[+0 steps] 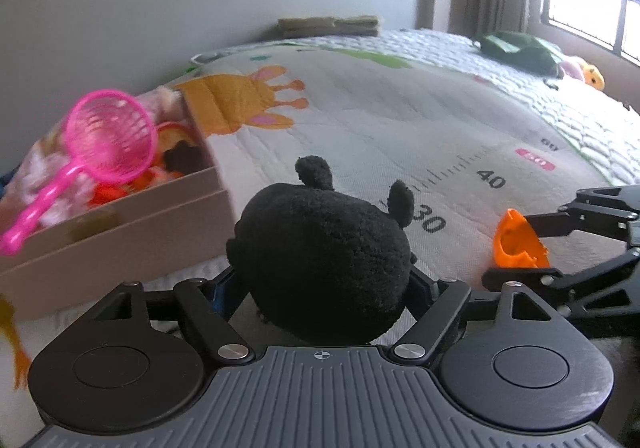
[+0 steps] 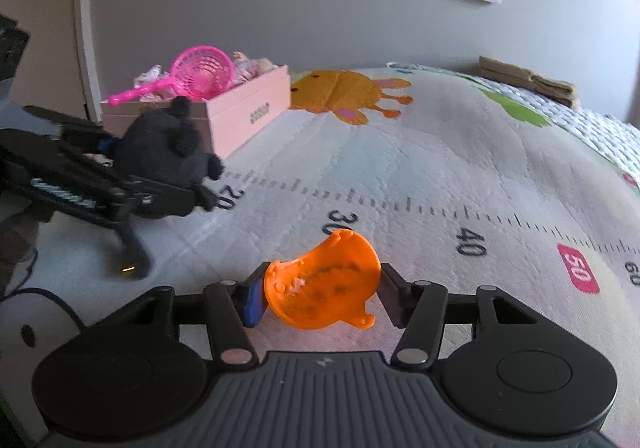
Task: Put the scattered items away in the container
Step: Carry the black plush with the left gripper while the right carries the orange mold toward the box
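While the black plush toy (image 1: pixel 324 260) sits clamped in your left claw (image 1: pixel 326 284) just right of the pink box (image 2: pixel 240 112), your right claw (image 2: pixel 320 290) grips the orange shell (image 2: pixel 324 284), both lifted off the play mat (image 2: pixel 440 168) for carrying to the box.

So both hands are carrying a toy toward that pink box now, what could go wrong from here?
The box already looks heaped, with a pink scoop lying on top, so the bulky black plush in the left gripper could knock it off or roll back out. The orange shell toy is pinched only by its edges in the right gripper; thin, curved plastic like that may twist loose. The two grippers are close and could bump.
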A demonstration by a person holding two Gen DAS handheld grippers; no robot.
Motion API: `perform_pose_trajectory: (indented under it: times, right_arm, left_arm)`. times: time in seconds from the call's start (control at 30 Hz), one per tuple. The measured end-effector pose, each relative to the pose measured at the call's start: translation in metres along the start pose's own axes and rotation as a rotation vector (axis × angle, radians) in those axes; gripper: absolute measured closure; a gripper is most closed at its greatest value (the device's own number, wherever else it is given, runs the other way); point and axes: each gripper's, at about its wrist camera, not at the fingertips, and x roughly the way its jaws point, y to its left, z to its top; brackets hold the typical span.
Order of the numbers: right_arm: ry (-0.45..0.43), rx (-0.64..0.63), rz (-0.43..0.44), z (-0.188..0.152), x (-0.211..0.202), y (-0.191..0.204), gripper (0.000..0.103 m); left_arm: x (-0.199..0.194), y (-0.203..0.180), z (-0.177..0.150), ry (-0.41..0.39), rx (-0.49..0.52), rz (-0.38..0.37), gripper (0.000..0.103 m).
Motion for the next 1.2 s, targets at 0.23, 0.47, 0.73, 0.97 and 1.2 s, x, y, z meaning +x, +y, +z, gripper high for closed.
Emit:
perform_pose_trajectory:
  times: [0.23, 0.47, 0.73, 0.97, 1.2]
  right_arm:
    - [-0.019, -0.069, 0.072, 0.014, -0.003, 0.036, 0.047]
    - [-0.027, -0.167, 0.177, 0.024, -0.005, 0.086, 0.047]
    - [-0.034, -0.247, 0.215, 0.032, -0.014, 0.127, 0.047]
    - [-0.027, -0.269, 0.213, 0.036, -0.014, 0.14, 0.047]
    - [-0.029, -0.293, 0.223, 0.037, -0.012, 0.149, 0.047]
  left_arm:
    - [-0.056, 0.029, -0.022, -0.018, -0.097, 0.059, 0.019]
    - [-0.096, 0.055, -0.055, 0.006, -0.19, 0.119, 0.019]
    - [-0.12, 0.066, -0.077, -0.007, -0.231, 0.136, 0.019]
    - [-0.134, 0.069, -0.086, -0.045, -0.236, 0.121, 0.019]
    - [-0.139, 0.071, -0.091, -0.061, -0.234, 0.106, 0.019]
